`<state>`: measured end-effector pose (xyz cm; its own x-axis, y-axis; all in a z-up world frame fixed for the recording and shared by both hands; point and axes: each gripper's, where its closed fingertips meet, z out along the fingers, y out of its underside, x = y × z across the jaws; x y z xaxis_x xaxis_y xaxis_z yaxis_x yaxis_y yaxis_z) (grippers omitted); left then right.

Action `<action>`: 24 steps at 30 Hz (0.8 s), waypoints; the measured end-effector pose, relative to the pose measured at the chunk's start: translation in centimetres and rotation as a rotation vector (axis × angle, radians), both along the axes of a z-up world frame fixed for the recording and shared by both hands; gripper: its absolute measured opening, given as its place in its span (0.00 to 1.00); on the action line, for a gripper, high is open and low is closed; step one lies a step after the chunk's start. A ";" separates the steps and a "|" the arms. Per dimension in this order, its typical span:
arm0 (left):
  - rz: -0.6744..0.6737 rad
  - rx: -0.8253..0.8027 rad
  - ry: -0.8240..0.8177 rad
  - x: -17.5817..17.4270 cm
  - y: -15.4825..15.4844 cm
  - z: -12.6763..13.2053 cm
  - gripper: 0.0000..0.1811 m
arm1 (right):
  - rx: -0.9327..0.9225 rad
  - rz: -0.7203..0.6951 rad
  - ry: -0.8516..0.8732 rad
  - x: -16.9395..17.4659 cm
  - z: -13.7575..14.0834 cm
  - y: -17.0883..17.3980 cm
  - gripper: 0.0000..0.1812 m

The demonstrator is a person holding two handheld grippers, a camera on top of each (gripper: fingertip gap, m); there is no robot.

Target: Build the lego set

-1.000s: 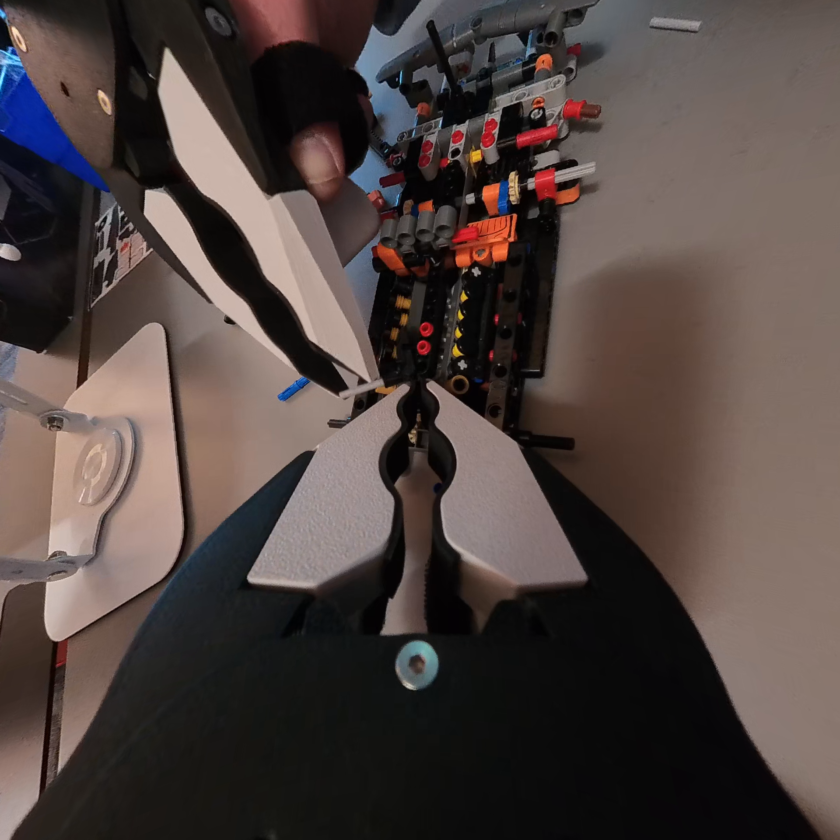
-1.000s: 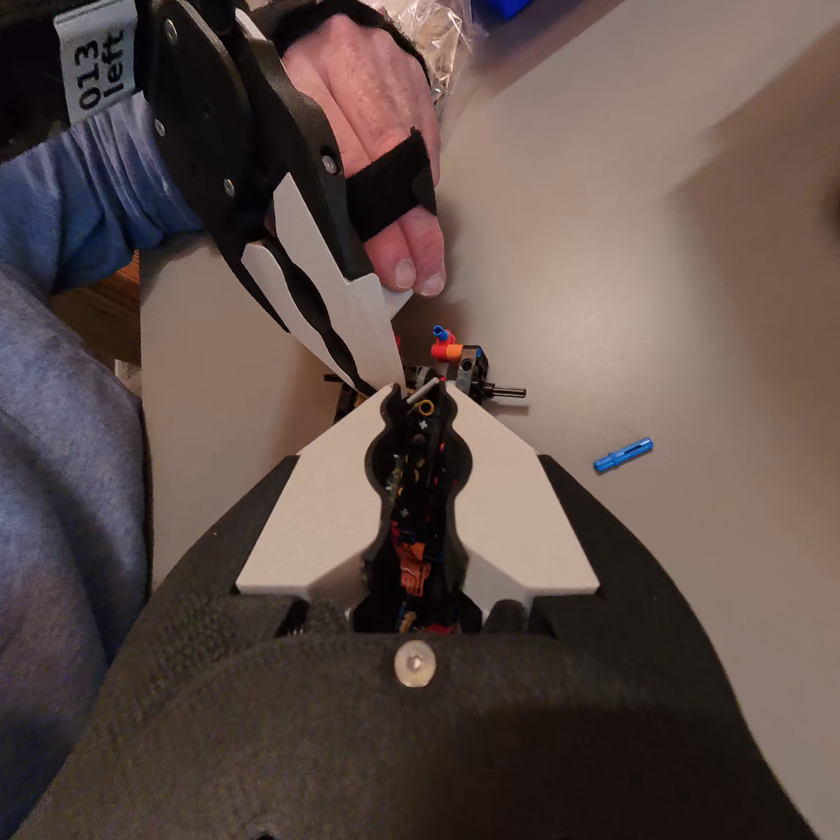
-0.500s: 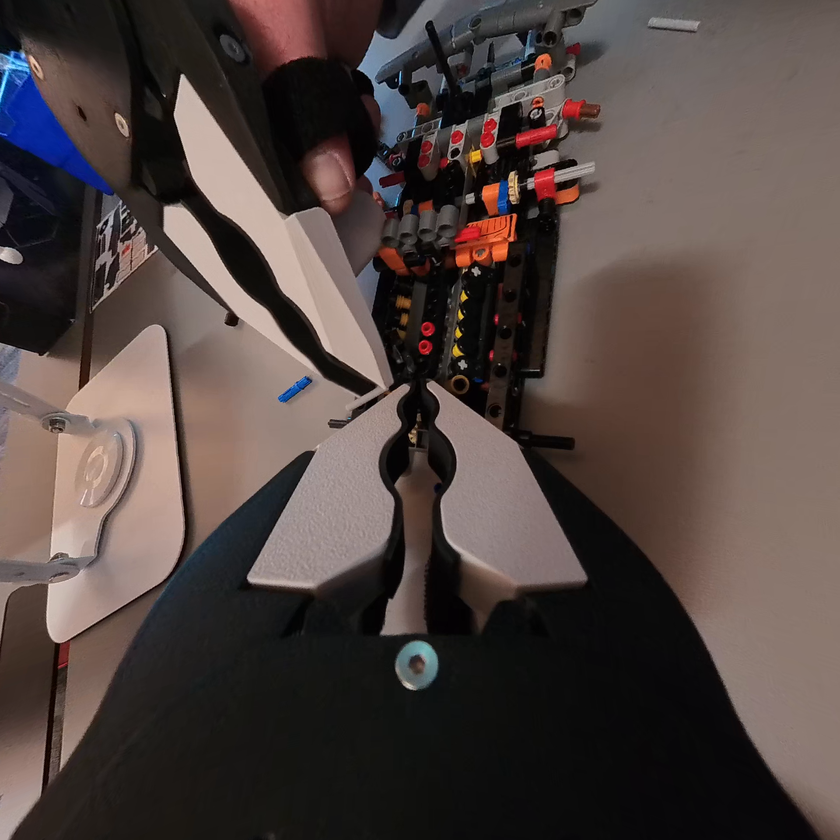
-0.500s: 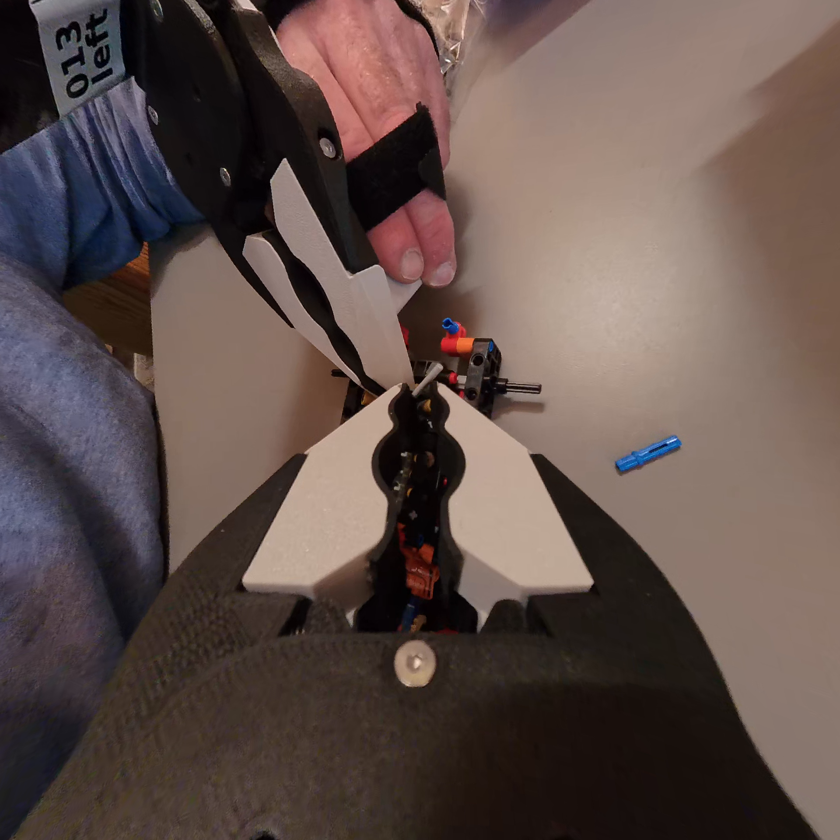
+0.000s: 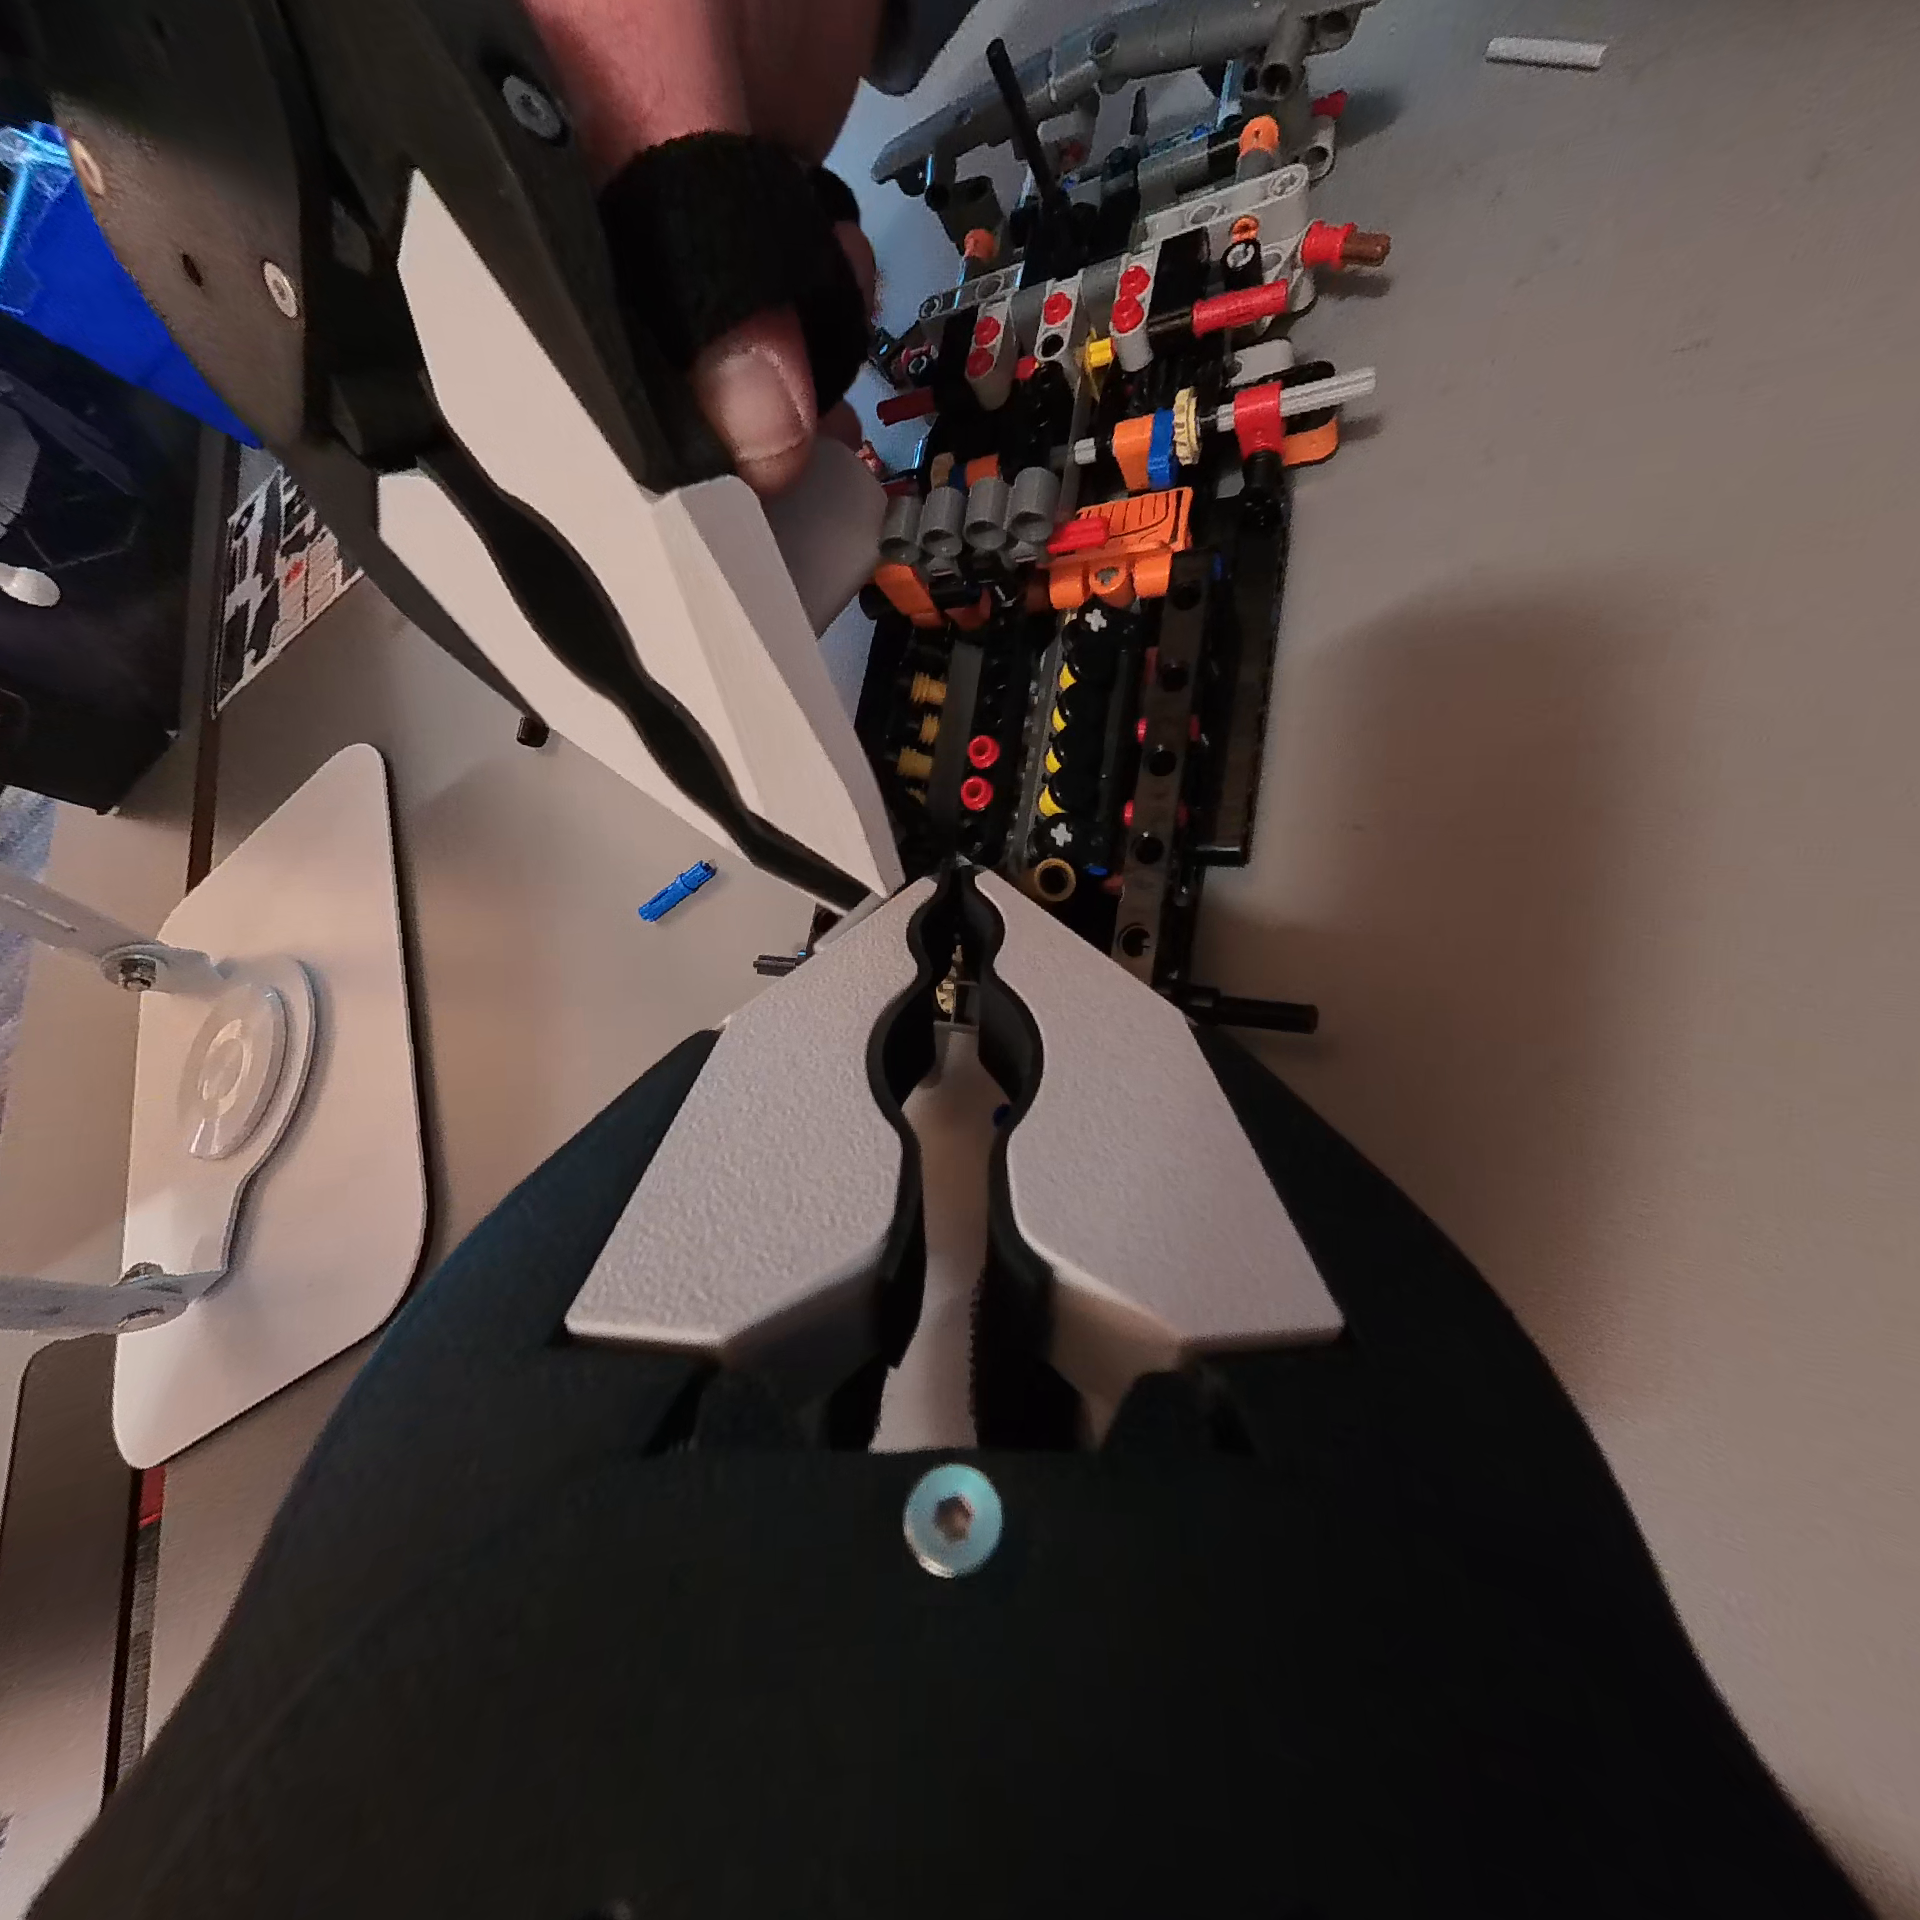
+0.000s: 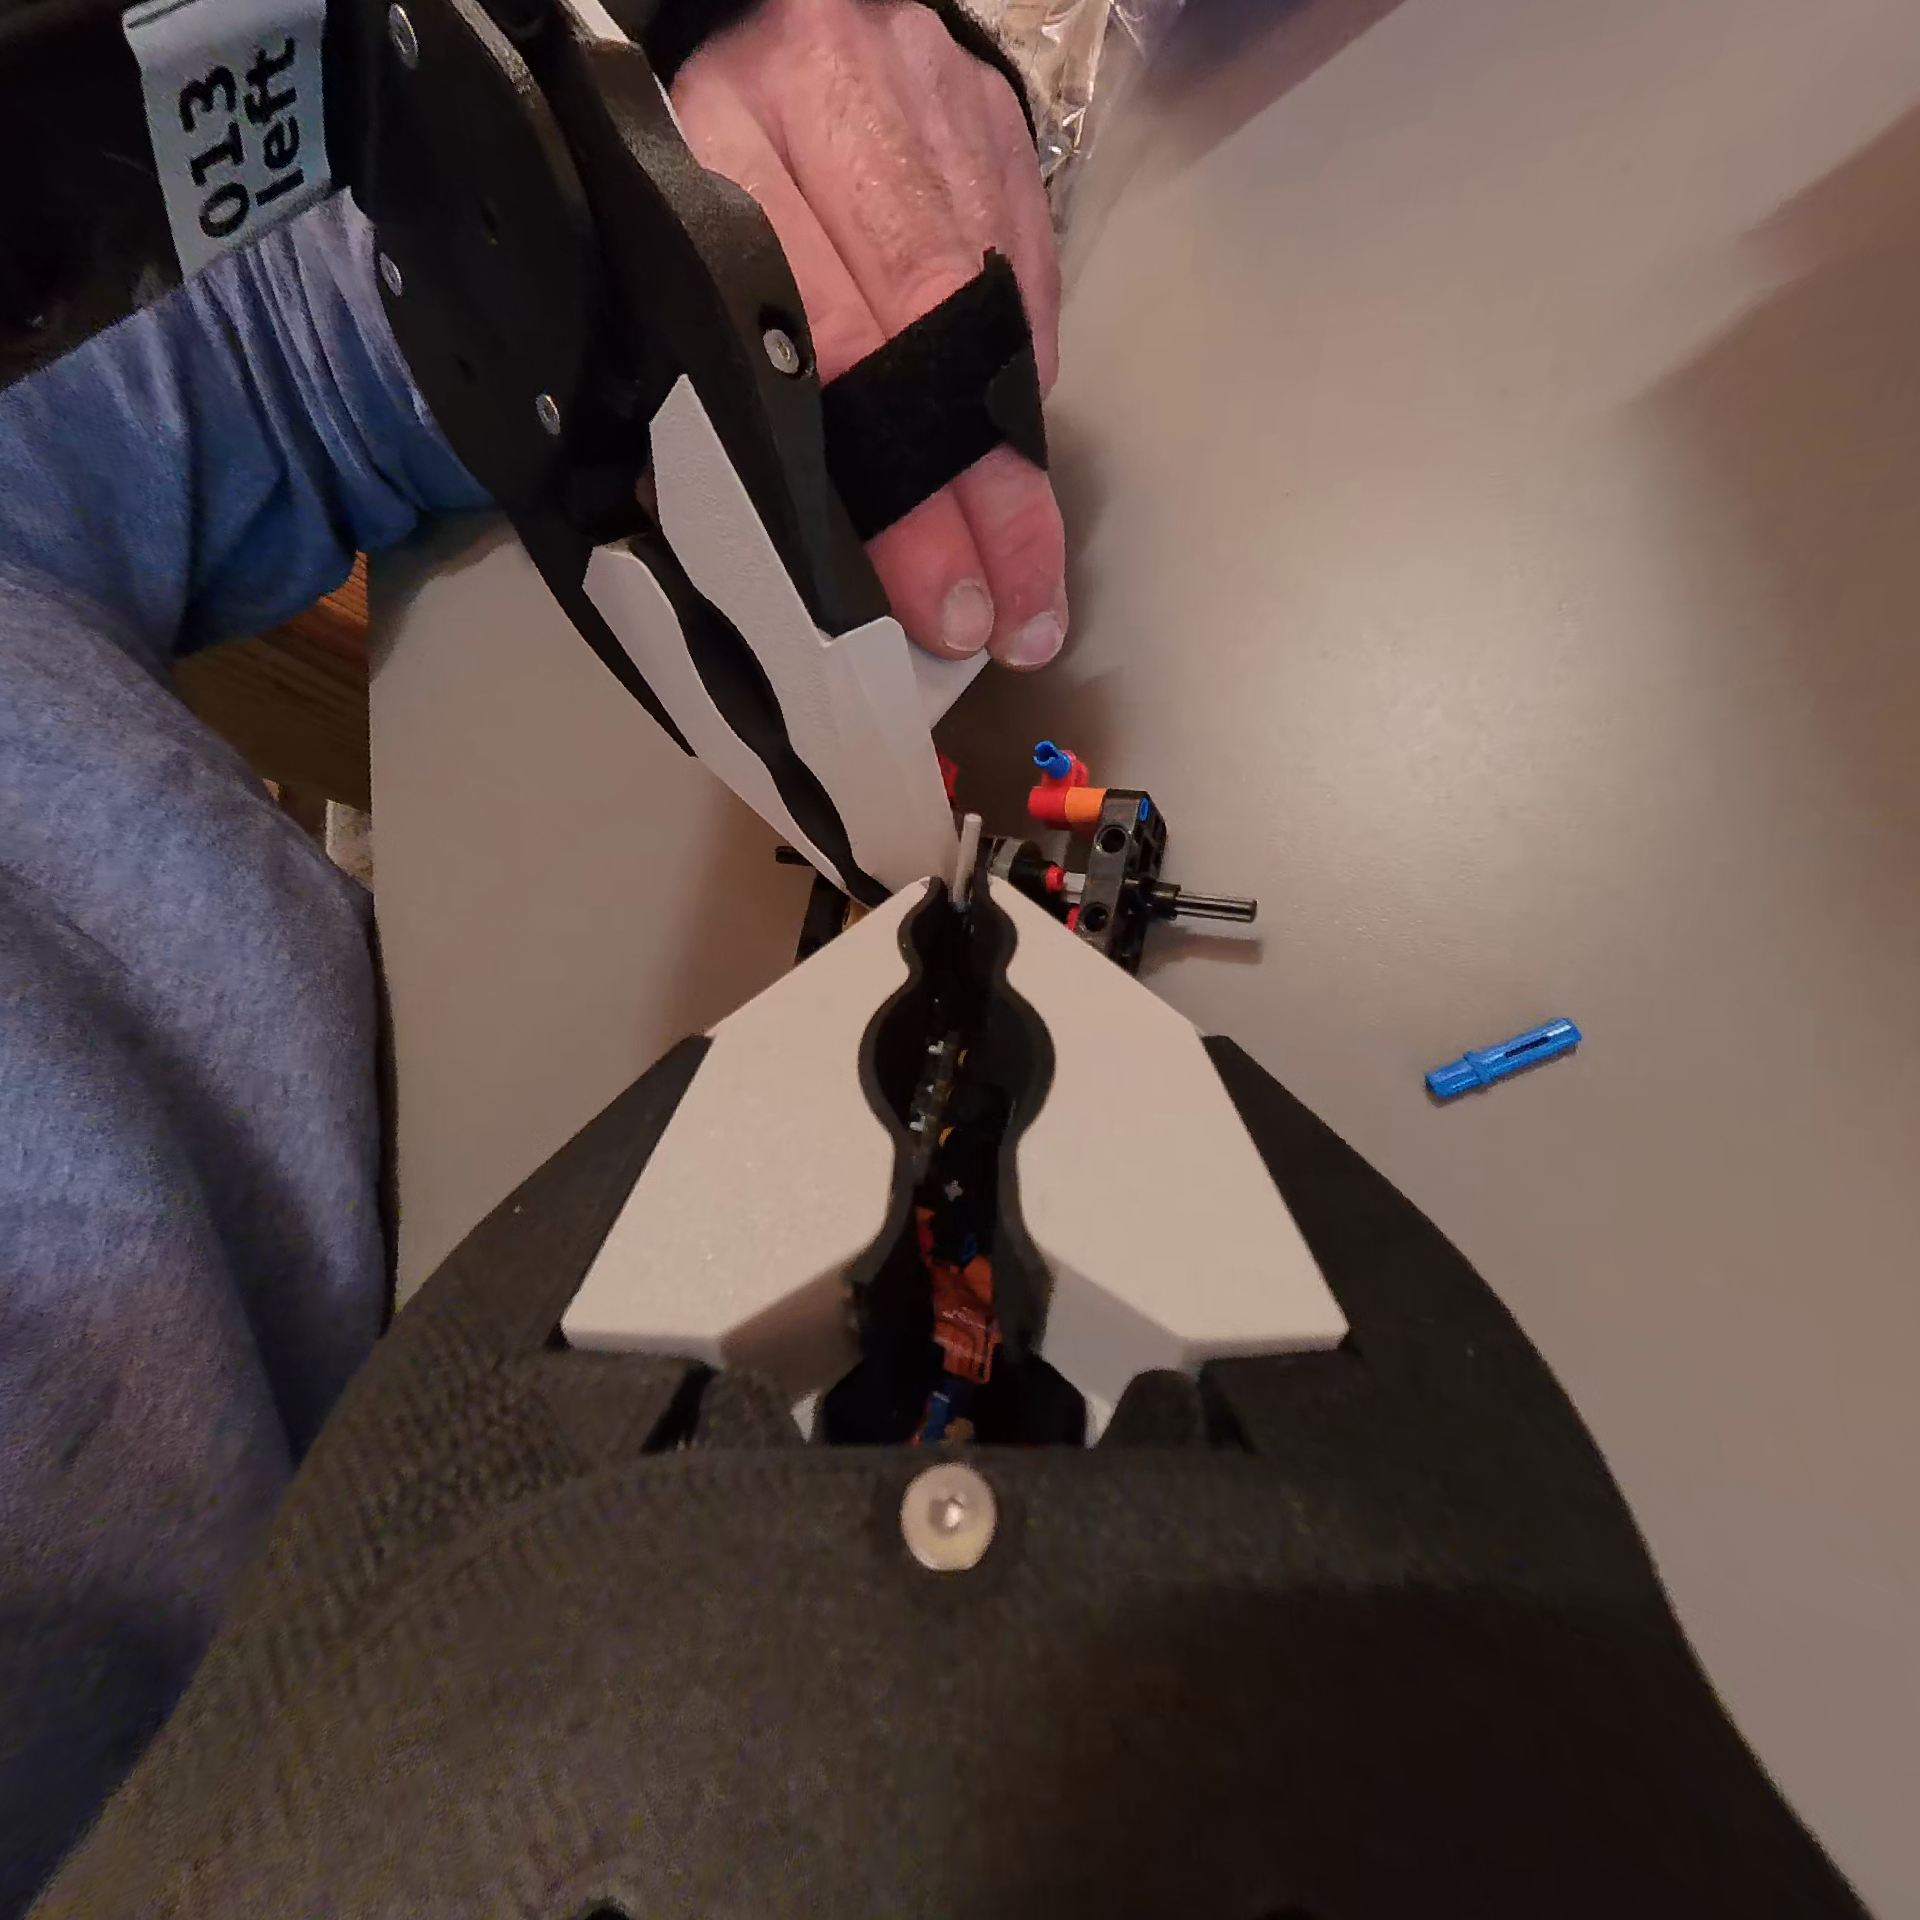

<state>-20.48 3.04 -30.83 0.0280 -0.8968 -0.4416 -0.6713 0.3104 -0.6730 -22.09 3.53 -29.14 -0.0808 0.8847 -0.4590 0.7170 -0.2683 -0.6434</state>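
Note:
The lego model point(image 5: 1081, 665), a long black technic frame with red, orange, yellow and grey parts, lies on the grey table point(image 5: 1610, 935). My left gripper point(image 5: 961, 881) is shut at the model's near end and seems to pinch a part there. My right gripper point(image 6: 961, 896) is shut on a short light grey axle point(image 6: 970, 847) that stands nearly upright just above the same end of the model point(image 6: 1117, 862). In the left wrist view the right gripper point(image 5: 873, 894) reaches in from the upper left. In the right wrist view the left gripper point(image 6: 868, 883) meets mine tip to tip.
A loose blue pin point(image 5: 675, 891) lies on the table left of the model; it also shows in the right wrist view point(image 6: 1501, 1055). A white stand base point(image 5: 291, 1091) sits at far left. A blue bin point(image 5: 62, 291), a printed sheet point(image 5: 281, 592) and a small white piece point(image 5: 1543, 52) lie farther off. Only a small space, under 4 cm, lies between the two pairs of fingers. Both grippers' tips are roughly 20 cm from the small white piece point(image 5: 1543, 52).
My right gripper has shifted slightly toward the model's end and turned the grey axle from slanted to nearly upright. The left gripper and the model have stayed put.

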 end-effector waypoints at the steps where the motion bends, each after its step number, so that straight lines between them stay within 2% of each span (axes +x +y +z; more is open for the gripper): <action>1: -0.001 0.001 0.000 0.0 0.0 0.0 0.00 | 0.008 0.003 -0.008 0.0 -0.1 0.0 0.02; 5: -0.003 0.009 0.004 0.0 0.0 0.0 0.00 | 0.039 0.016 -0.041 0.1 -0.3 0.0 0.04; 10: -0.003 0.013 0.007 0.0 0.0 0.0 0.00 | 0.036 0.028 -0.060 0.3 -0.5 -0.1 0.01; 24: 0.023 0.030 0.015 -0.2 0.4 0.1 0.00 | 0.112 -0.053 -0.018 0.3 1.1 -0.9 0.00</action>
